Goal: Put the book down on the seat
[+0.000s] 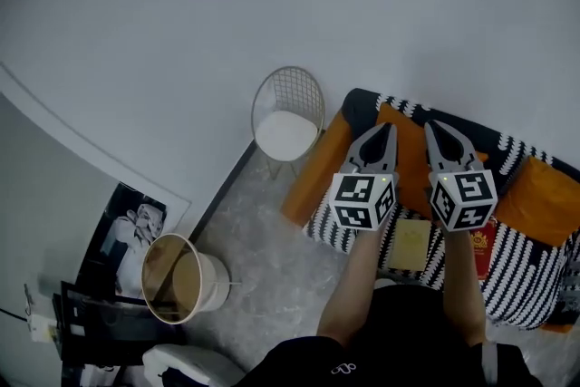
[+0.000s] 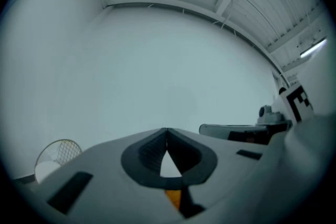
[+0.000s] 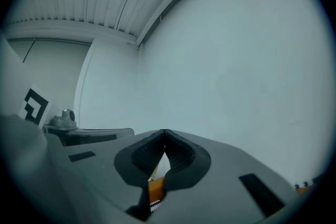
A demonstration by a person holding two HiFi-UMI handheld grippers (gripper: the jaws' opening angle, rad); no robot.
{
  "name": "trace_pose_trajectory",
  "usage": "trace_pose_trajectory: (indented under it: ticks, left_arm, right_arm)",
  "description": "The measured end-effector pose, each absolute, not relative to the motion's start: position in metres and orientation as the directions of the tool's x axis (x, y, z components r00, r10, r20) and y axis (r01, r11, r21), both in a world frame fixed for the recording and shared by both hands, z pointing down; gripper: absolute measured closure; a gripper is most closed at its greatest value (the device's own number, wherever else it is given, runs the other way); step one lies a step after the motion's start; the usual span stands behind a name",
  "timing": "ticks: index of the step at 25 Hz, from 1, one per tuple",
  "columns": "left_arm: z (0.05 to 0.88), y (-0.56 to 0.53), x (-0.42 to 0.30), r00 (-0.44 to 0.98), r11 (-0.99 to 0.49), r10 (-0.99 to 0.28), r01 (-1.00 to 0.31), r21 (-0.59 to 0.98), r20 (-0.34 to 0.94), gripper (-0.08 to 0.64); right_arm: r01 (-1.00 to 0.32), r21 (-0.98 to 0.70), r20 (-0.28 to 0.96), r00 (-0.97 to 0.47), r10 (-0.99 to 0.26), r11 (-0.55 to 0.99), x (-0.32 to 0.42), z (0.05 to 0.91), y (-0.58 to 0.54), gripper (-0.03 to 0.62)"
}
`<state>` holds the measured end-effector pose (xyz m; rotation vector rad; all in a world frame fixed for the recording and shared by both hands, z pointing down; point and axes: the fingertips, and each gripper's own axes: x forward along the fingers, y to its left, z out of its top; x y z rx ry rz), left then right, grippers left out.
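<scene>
Book down, both jaws empty — a slide off the edge is the risk now

The yellow book (image 1: 410, 245) lies flat on the striped seat (image 1: 530, 272), seemingly near its front edge and just beside a red book (image 1: 481, 247). A forearm swinging low over the seat, or a bump against the seat itself, could push it to the floor. The left hand-held gripper (image 1: 388, 130) and right hand-held gripper (image 1: 431, 127) are held side by side above the seat — jaws closed tip to tip, nothing between them. Both point level at the bare wall behind the seat, marker cubes facing up, forearms stretched forward.
</scene>
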<state>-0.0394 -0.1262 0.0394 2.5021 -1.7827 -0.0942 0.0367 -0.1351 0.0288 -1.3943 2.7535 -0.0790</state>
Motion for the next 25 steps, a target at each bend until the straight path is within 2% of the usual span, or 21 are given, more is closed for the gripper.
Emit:
trace_pose_trajectory:
  ticks: [10, 25]
  left_arm:
    - [-0.004, -0.121, -0.045, 0.317, -0.319, -0.946, -0.947, 0.023, -0.067, 0.548]
    - [-0.003, -0.132, -0.041, 0.347, -0.35, -0.935, -0.936, 0.036, -0.072, 0.548]
  right_arm:
    - [-0.768, -0.089, -0.073, -0.63, -0.773, 0.634, 0.028, 0.005, -0.133, 0.58]
    - [-0.77, -0.066, -0.065, -0.632, -0.773, 0.635, 0.031, 0.004, -0.142, 0.581]
